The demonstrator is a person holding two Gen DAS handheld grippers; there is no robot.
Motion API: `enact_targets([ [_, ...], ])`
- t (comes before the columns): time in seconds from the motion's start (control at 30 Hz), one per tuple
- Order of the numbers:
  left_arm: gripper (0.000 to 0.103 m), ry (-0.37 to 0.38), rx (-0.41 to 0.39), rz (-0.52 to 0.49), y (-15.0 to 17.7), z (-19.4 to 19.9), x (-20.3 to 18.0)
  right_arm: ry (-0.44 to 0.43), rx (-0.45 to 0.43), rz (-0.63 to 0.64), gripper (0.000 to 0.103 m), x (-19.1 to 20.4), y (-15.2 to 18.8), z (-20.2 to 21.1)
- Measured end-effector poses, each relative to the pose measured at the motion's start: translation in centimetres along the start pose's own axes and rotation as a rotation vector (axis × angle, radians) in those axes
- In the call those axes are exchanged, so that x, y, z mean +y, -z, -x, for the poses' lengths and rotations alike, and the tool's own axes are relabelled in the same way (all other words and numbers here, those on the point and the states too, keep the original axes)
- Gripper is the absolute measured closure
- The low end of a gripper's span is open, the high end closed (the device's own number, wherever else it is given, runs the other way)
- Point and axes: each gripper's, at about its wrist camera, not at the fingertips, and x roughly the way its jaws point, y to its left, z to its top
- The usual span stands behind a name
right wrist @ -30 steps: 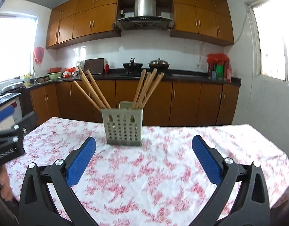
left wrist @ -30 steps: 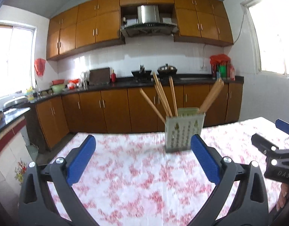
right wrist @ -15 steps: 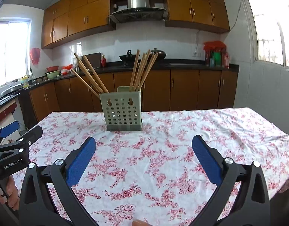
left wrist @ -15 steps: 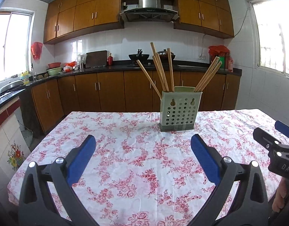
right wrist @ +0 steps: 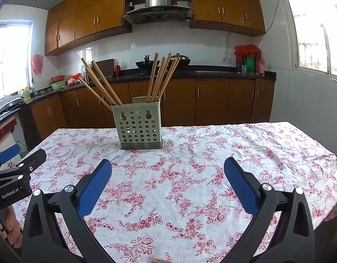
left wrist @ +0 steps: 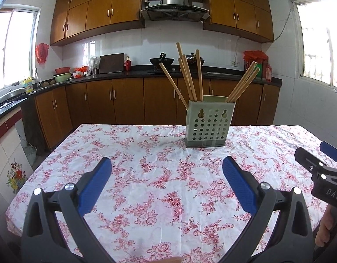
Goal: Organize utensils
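A pale green perforated utensil holder point(left wrist: 209, 123) stands upright on the floral tablecloth point(left wrist: 146, 175). Several wooden chopsticks point(left wrist: 188, 76) lean out of it in two bunches. The holder shows in the right wrist view too point(right wrist: 138, 126), with its chopsticks point(right wrist: 160, 76). My left gripper point(left wrist: 167, 175) is open and empty, above the table, short of the holder. My right gripper point(right wrist: 167, 175) is open and empty, also short of the holder. The right gripper shows at the right edge of the left wrist view point(left wrist: 321, 171); the left gripper shows at the left edge of the right wrist view point(right wrist: 15, 171).
The table stands in a kitchen. Brown cabinets and a dark counter point(left wrist: 124, 72) run behind it, with a range hood point(left wrist: 175, 6) above. The table's left edge point(left wrist: 36, 171) drops to a tiled floor. Windows are on both side walls.
Both views have tilted downward and pulled back a little, so more of the tablecloth shows. The holder and chopsticks have not moved. Both grippers stay open.
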Motion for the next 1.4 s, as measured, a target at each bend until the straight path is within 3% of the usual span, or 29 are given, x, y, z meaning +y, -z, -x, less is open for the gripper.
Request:
enact_targets([
  [1.4, 0.004, 0.001, -0.005, -0.012, 0.02, 0.04, -0.35, 0.007, 0.0, -0.007, 0.002, 0.32, 0.02, -0.02],
])
